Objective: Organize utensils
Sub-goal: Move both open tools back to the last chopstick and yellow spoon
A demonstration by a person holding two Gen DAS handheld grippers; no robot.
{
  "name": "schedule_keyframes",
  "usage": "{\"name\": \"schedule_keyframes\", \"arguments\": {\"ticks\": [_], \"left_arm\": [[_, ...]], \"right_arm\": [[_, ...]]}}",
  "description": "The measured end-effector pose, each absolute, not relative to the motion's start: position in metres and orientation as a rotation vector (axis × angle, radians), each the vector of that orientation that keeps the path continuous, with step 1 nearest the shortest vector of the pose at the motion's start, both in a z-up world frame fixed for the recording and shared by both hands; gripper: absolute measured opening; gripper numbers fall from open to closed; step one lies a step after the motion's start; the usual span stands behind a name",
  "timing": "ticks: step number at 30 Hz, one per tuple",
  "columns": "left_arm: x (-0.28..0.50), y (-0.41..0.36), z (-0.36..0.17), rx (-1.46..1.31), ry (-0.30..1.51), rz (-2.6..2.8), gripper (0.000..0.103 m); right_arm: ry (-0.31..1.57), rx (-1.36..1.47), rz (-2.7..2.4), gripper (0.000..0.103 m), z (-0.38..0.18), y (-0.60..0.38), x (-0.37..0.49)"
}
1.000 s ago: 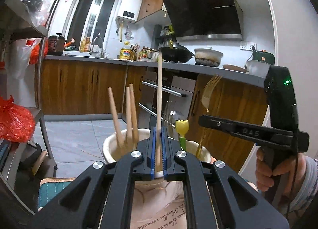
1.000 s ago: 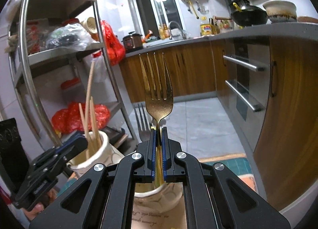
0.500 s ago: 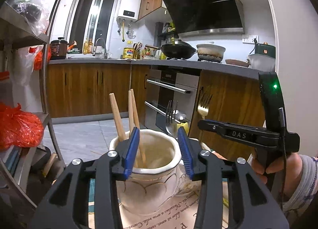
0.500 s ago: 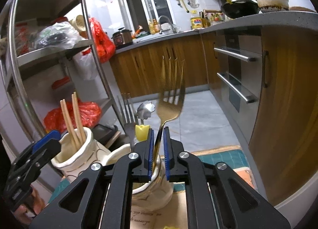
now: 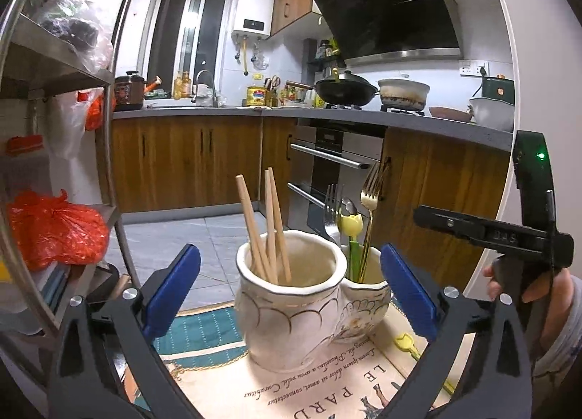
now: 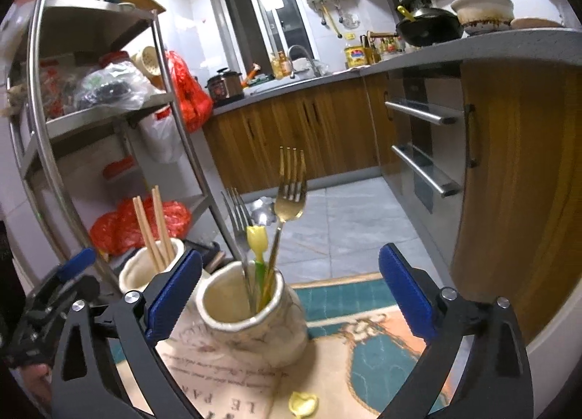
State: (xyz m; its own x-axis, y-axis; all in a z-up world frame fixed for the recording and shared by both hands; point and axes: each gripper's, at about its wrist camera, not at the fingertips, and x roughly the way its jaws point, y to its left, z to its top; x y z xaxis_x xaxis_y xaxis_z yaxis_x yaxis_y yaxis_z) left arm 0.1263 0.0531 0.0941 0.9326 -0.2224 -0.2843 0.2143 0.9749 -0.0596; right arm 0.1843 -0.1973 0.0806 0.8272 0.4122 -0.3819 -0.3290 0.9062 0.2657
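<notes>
- Chopsticks (image 5: 267, 226) stand in the bigger cream pot (image 5: 291, 310) that sits on our printed cloth (image 5: 327, 390).
- We count three wooden sticks in that pot, leaning a little to the left.
- Our left gripper (image 5: 289, 290) has just been opening. Its blue pads (image 5: 171, 288) now stand wide on both sides of the pot, and they press on nothing.
- Right beside the big pot, touching it, sits a smaller cream pot (image 6: 251, 320).
- We see a gold fork (image 6: 287, 197), a silver fork (image 6: 236, 211) and a yellow tulip stick (image 6: 257, 241) standing in the smaller pot, with their tops up.
- Something silver and shiny peeks out behind the forks. We cannot tell what it is.
- Our right gripper (image 6: 291, 291) has just been opening too. Its jaws are wide apart around the small pot, and the gold fork stands free between them, held by nothing.
- We see a hand (image 5: 542, 306) at the right edge of the left view, holding the right gripper's black handle.
- One more yellow tulip piece (image 6: 302, 403) lies flat on the cloth, near the small pot.
- Behind the pots we see brown kitchen cupboards (image 5: 182, 160) and a metal shelf (image 6: 102, 117) with bags on it.
</notes>
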Motion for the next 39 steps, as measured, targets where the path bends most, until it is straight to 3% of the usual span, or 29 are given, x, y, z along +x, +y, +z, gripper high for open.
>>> {"name": "schedule_keyframes", "arguments": {"ticks": [18,39], "left_arm": [[0.08,0.041,0.077,-0.009,0.431,-0.261,0.097],[0.066,0.039,0.037,0.007,0.563,-0.252,0.097]], "right_arm": [[0.625,0.054,0.314,0.098,0.035,-0.228,0.134],[0.821,-0.13,0.345,0.096,-0.012,-0.184,0.127]]}}
